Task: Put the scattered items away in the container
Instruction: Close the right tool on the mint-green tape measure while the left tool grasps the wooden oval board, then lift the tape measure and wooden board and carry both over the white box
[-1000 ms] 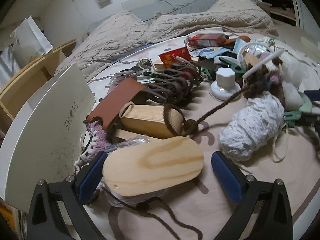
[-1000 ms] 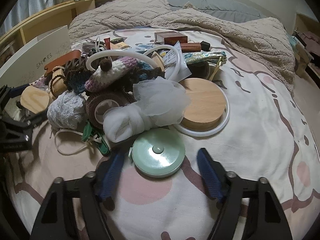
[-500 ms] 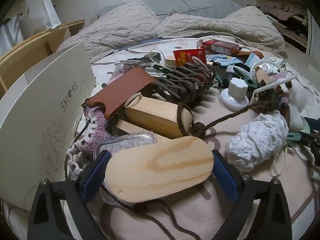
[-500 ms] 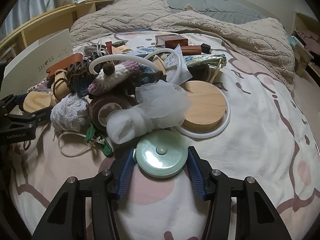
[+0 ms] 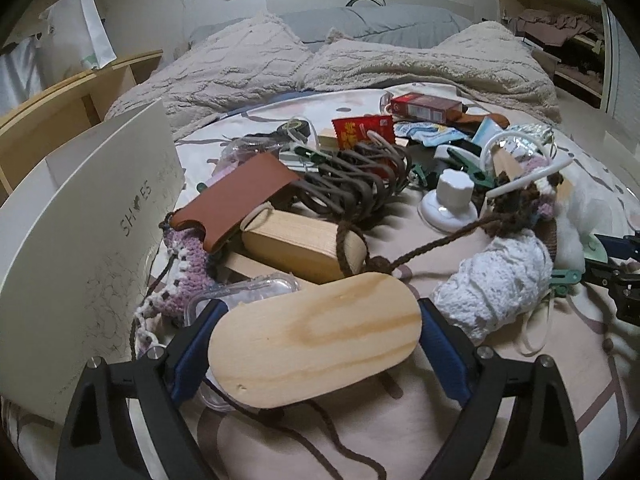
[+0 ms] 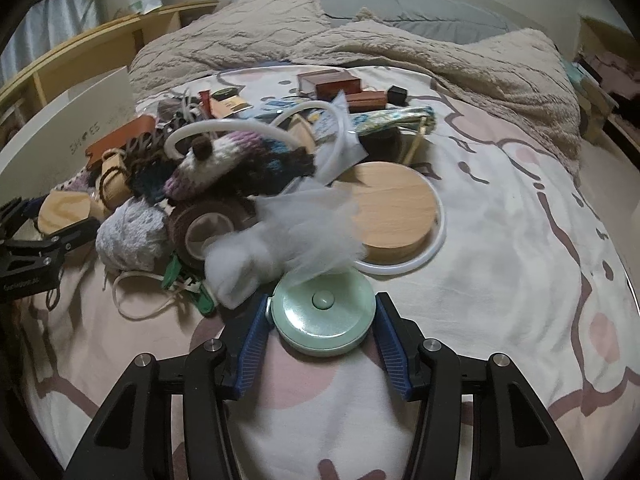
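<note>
My left gripper (image 5: pixel 316 344) is shut on an oval wooden lid (image 5: pixel 312 338) and holds it just above the bed, over a clear plastic case (image 5: pixel 240 292). A white shoe box (image 5: pixel 80 248) stands close on its left. My right gripper (image 6: pixel 322 326) is shut on a round mint-green tape measure (image 6: pixel 323 312) that lies on the bed sheet. A white tulle pouf (image 6: pixel 288 240) touches the tape measure's far edge. The left gripper shows at the left edge of the right wrist view (image 6: pixel 36 248).
A pile of scattered items covers the bed: a wooden box (image 5: pixel 304 244), a brown leather case (image 5: pixel 236 200), brown cord coils (image 5: pixel 352 180), a white yarn bundle (image 5: pixel 492 288), a knitted hat (image 6: pixel 236 164), a round wooden lid (image 6: pixel 392 212). A beige blanket (image 6: pixel 360 48) lies behind.
Both grippers closed from open: the left onto the oval wooden lid and lifted it slightly, the right moved forward and closed onto the green tape measure.
</note>
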`<state>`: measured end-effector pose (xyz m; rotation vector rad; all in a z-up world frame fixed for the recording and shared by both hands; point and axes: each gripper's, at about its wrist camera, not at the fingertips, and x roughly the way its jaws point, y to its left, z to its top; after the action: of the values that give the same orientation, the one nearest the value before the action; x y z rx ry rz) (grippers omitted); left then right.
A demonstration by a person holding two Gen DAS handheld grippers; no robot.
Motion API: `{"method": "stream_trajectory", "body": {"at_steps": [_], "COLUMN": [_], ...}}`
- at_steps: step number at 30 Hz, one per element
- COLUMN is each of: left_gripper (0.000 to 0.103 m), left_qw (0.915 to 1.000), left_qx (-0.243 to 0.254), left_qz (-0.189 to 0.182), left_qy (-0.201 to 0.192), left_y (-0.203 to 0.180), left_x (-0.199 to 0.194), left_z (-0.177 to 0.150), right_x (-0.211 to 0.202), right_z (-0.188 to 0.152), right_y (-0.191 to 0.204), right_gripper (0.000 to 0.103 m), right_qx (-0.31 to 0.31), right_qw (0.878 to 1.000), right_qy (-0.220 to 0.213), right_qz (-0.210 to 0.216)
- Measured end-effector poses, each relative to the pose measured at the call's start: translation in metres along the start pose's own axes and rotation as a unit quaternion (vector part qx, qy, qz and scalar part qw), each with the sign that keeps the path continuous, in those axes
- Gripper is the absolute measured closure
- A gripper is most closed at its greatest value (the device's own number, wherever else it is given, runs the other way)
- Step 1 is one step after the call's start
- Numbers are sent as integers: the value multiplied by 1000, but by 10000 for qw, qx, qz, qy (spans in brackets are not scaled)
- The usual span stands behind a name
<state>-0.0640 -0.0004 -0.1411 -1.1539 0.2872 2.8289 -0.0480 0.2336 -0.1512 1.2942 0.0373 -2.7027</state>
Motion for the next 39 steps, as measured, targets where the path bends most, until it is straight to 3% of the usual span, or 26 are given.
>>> {"method": "stream_trajectory", "body": {"at_steps": [17, 31, 39], "left_gripper": [10, 10, 10], "left_qw": [9990, 9969, 9931], "left_qx": [-31, -64, -60], "left_qz": [-103, -245, -252], "left_qy": [-423, -752, -1141], "left_y": [5, 9, 20], "left_x": [-26, -52, -77], "left_z": [13, 30, 59], "right_x": [-38, -61, -71], "right_z": [15, 36, 63], "right_y": [-26, 13, 40], "right_gripper": [50, 50, 50], "right_qx": [477, 12, -227], "right_qw": [9971, 9957, 9921], "right_qy": [-501, -918, -1233], "right_qz": [-308, -87, 78]}}
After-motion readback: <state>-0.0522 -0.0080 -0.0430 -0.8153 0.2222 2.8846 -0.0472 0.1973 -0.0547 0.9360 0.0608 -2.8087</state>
